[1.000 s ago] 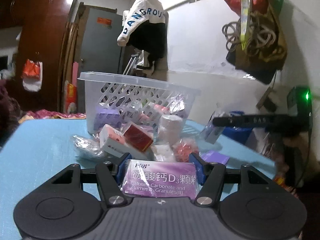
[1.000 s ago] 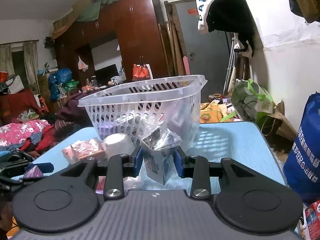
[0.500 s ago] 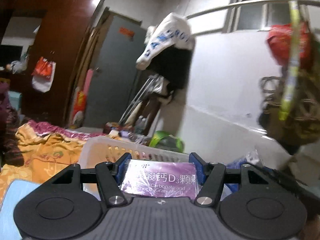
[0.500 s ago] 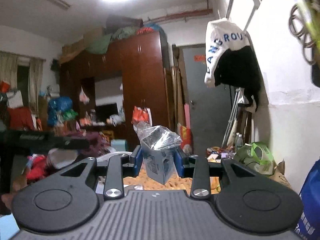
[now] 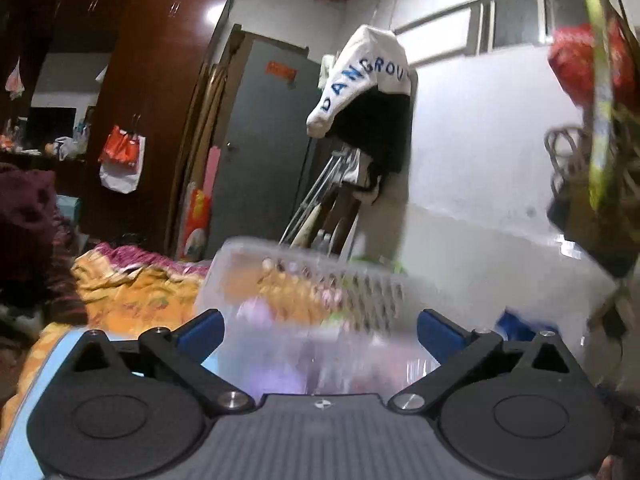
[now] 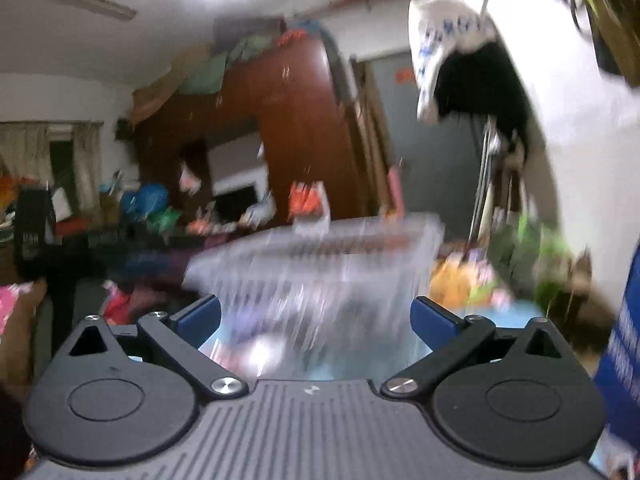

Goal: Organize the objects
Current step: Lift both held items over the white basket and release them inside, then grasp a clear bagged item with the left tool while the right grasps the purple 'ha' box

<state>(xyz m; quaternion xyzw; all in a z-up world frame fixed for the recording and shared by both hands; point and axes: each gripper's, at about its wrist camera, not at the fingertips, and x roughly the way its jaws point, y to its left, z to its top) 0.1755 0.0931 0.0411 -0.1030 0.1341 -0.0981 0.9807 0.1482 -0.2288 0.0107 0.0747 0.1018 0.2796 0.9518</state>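
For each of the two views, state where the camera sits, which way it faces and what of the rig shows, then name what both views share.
Left wrist: on the left gripper, facing the clear basket, grey door and white wall; opening jaws show, nothing between.
Right wrist: on the right gripper, facing the blurred basket and wardrobe; opening jaws, nothing between.
Shared: basket, hanging jacket.

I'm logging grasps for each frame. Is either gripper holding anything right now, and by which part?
Nothing is held. The left gripper and right gripper both have jaws opening wide with nothing between the pads; only the blurred clear basket lies beyond them.
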